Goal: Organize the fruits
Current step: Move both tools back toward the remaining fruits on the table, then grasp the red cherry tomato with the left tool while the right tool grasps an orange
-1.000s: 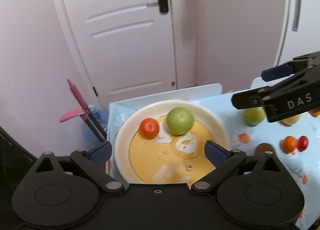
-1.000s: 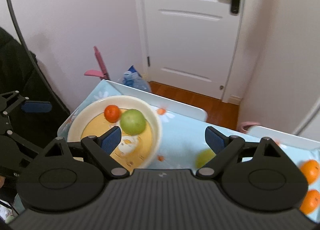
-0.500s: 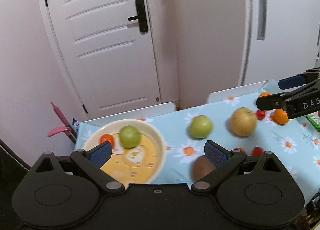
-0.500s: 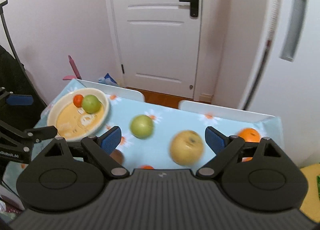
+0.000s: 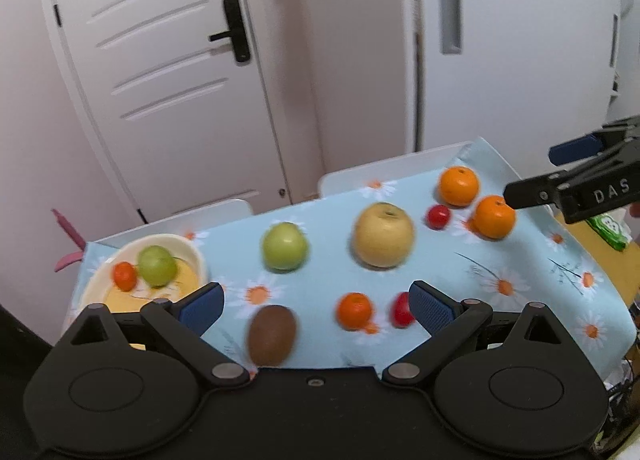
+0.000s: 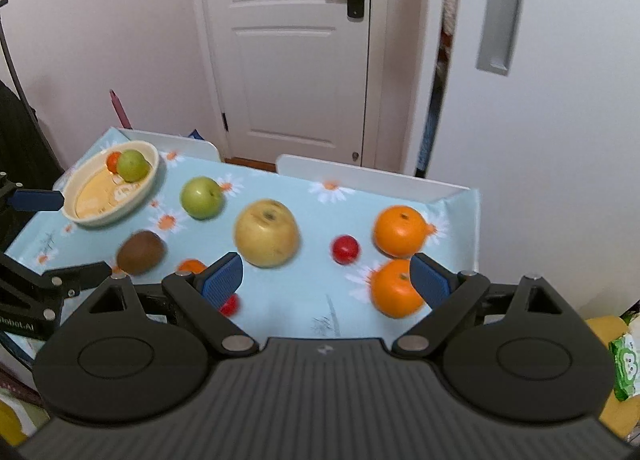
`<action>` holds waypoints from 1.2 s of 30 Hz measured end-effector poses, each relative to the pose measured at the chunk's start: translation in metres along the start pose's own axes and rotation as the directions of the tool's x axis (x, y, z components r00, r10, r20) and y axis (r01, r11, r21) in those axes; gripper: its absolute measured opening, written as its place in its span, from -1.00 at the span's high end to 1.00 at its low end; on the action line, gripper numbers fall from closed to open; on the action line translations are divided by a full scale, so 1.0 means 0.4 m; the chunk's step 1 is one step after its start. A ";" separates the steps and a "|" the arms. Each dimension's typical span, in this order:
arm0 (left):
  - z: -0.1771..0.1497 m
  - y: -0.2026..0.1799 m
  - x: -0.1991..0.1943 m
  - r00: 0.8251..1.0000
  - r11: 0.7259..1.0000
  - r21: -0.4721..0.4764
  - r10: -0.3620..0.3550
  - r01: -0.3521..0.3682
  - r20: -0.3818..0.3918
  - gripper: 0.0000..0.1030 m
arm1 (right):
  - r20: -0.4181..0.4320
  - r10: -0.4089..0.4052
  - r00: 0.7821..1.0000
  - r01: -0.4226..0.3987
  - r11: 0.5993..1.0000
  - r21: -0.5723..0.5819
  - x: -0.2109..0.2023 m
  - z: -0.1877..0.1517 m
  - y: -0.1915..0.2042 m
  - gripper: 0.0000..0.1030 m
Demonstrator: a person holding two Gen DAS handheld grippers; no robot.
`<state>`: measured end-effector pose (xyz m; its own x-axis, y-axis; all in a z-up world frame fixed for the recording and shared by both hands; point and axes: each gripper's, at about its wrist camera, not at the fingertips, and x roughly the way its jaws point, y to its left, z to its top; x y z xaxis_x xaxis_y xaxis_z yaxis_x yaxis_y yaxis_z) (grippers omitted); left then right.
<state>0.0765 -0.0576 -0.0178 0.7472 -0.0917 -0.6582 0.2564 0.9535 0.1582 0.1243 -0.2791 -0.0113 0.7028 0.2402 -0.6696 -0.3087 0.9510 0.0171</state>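
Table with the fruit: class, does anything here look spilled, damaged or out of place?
Nothing is spilled or damaged. Only a green apple and a small orange fruit sit in the bowl; the other fruit lies scattered on the tablecloth.

My left black two-finger gripper with blue pads (image 5: 314,306) hangs at the near left, its jaws spread wide and holding nothing. My right black gripper with blue pads (image 6: 326,278) sits at the near right, jaws equally wide apart and empty, level with the left.
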 end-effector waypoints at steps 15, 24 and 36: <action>-0.046 -0.197 0.190 0.997 0.987 0.153 -0.043 0.052 -0.062 -0.40 | -0.042 -0.005 0.999 0.004 1.000 -0.017 0.129 -0.082 -0.116 -1.00; -0.065 -0.217 0.280 0.993 0.980 0.192 -0.038 0.059 -0.112 -0.06 | -0.069 0.016 0.998 -0.017 1.000 -0.012 0.208 -0.102 -0.138 -1.00; -0.064 -0.204 0.318 0.988 0.989 0.134 -0.040 0.061 -0.152 0.30 | -0.081 0.023 0.996 -0.024 1.000 -0.006 0.256 -0.095 -0.149 -0.98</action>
<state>0.1347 -0.1396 -0.1333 0.6344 -0.0854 -0.7683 0.3816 0.8989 0.2152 0.1902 -0.3185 -0.1091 0.6414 0.2458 -0.7268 -0.3294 0.9438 0.0284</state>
